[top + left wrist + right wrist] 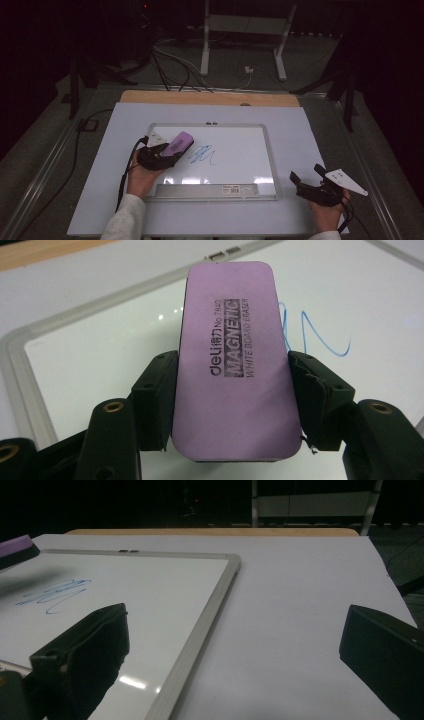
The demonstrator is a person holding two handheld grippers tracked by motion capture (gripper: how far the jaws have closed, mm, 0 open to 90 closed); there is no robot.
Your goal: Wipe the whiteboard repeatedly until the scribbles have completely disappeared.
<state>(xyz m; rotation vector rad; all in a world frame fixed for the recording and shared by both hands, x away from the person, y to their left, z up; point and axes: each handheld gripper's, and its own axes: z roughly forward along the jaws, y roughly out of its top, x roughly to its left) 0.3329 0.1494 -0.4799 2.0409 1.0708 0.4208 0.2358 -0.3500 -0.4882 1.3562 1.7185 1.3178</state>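
While the left gripper (167, 150) clamps the purple eraser (179, 143), blue scribble (202, 154) on whiteboard (240, 150).

left gripper (167, 152): black, brass screws | right gripper (307, 175): black, grey plate | sleeves: light grey

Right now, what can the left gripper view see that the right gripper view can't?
Left gripper view alone: the printed words on the purple eraser, clamped between the left gripper jaws. Right gripper view alone: the right gripper with jaws wide open and nothing between them, above the pale table beside the whiteboard's frame. Both: the whiteboard, the blue scribble and a bit of the eraser.
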